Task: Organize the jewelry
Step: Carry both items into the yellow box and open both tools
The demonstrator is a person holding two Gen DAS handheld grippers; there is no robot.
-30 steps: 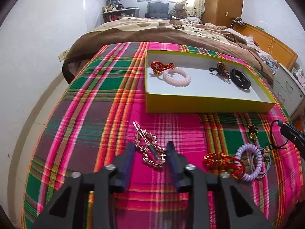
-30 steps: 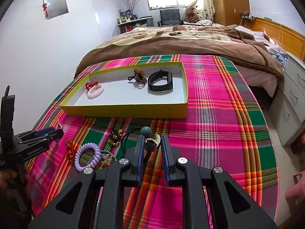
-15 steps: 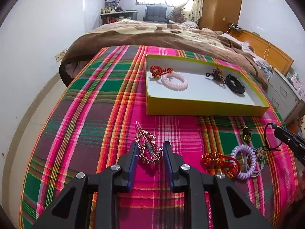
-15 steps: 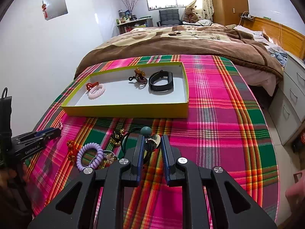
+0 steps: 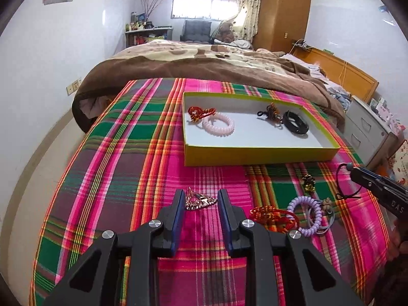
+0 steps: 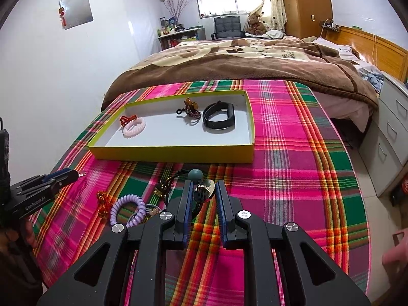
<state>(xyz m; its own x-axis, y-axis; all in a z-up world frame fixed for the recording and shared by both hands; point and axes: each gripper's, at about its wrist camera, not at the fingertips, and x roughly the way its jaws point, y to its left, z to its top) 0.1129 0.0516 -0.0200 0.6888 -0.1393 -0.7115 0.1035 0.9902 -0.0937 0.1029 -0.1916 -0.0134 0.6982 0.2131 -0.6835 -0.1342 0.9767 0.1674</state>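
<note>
Jewelry sorting, midway. Pinched a gold clip (image 5: 196,202) between the pads of the left hand-held gripper (image 5: 200,196), jaws drawn in to a middling gap around it since a second before. Raised it off the bedspread (image 5: 127,178), its flat resting place until then; hung it just above the plaid, tilted, short of the box (image 5: 255,154). Read that as grasp done, carry to the box due next. Kept the right hand-held gripper (image 6: 202,191) narrow and unmoved, clamped on a black cord (image 6: 197,199) with a teal bead (image 6: 195,174), low over the bedspread near the box's front wall. Already boxed: red knot (image 5: 200,113), pink coil (image 5: 218,126), beaded charm (image 5: 271,111), black band (image 5: 295,125). Left loose on the plaid, right of the clip: second red knot (image 5: 272,218), lilac coil (image 5: 304,214), small dark charm (image 5: 308,182), all bunched close. Found nothing between clip and box except the yellow front wall, to be cleared from above. Noted bare white floor in the middle of the box. Judged the bunch by the lilac coil the fiddlier pick, with the cord looped near it.
</note>
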